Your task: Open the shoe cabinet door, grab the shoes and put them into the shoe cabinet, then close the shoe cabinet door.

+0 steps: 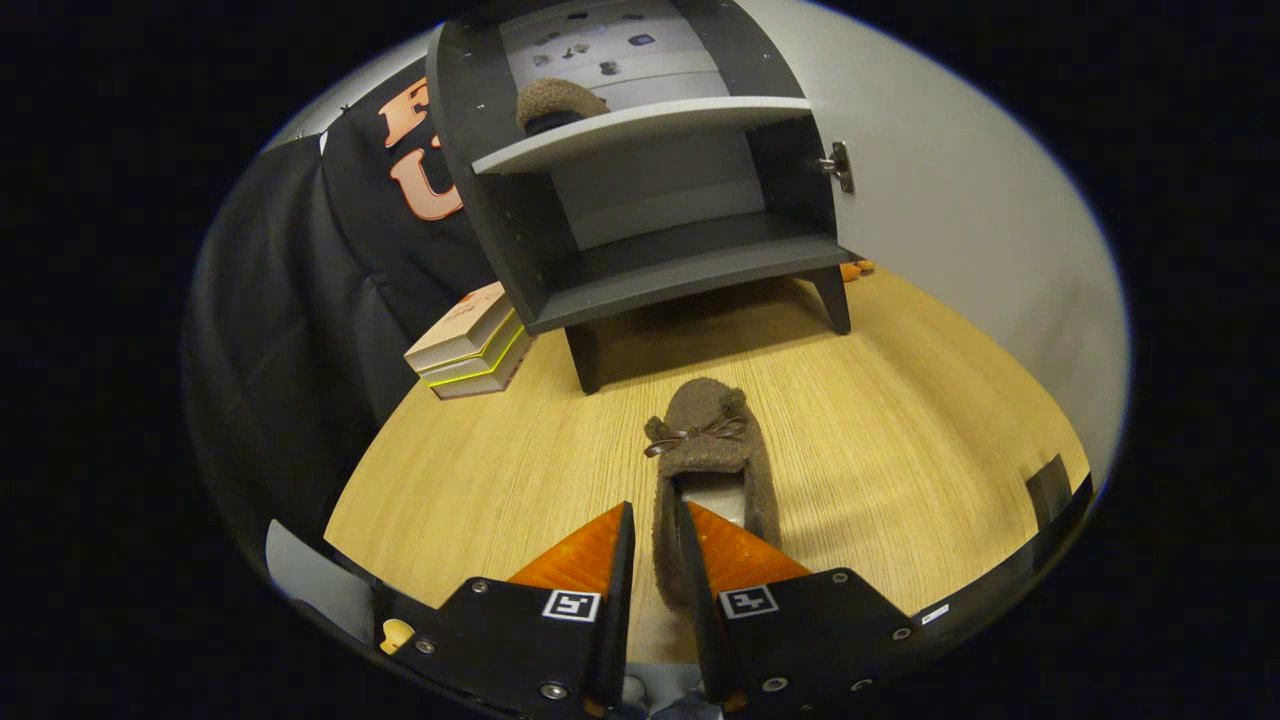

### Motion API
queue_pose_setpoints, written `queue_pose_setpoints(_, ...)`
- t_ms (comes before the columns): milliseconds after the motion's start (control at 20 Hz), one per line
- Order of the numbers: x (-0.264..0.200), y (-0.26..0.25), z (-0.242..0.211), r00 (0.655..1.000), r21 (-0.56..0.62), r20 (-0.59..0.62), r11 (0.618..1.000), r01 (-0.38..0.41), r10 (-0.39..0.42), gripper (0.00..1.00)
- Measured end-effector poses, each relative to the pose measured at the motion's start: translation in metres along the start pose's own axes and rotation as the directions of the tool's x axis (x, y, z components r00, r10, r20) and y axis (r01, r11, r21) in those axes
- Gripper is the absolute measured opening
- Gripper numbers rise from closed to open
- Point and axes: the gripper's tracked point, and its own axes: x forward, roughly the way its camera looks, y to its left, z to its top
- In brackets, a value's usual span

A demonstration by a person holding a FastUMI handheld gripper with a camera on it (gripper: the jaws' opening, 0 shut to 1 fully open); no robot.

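Note:
A brown fuzzy slipper (712, 440) with a small bow lies on the wooden table (900, 450), toe pointing toward the shoe cabinet (640, 230). My gripper (655, 515) pinches the slipper's left side wall near the heel: one finger is outside it, the other inside the opening, and the fuzzy wall fills the narrow gap. The dark grey cabinet stands beyond the slipper, with its door (950, 200) swung open to the right on a metal hinge (838, 165). A second brown slipper (560, 100) rests on the cabinet's upper shelf. The lower shelf (690, 270) is bare.
A stack of books (470, 345) lies on the table left of the cabinet. A small orange thing (856, 268) sits behind the cabinet's right leg. Black cloth hangs along the left side.

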Motion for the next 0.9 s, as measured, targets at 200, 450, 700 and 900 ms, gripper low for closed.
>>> queue_pose_setpoints(200, 0.029, -0.004, -0.012, 0.998, 0.024, -0.052, 0.999, -0.025, 0.027, 0.30)
queue_pose_setpoints(450, 0.065, -0.002, -0.015, 0.997, 0.000, -0.075, 1.000, -0.007, 0.007, 0.29)
queue_pose_setpoints(700, 0.075, -0.009, -0.023, 0.995, 0.048, -0.096, 0.999, -0.004, 0.008, 0.10)
queue_pose_setpoints(900, 0.066, -0.011, -0.016, 0.995, 0.029, -0.099, 1.000, -0.004, 0.006, 0.05)
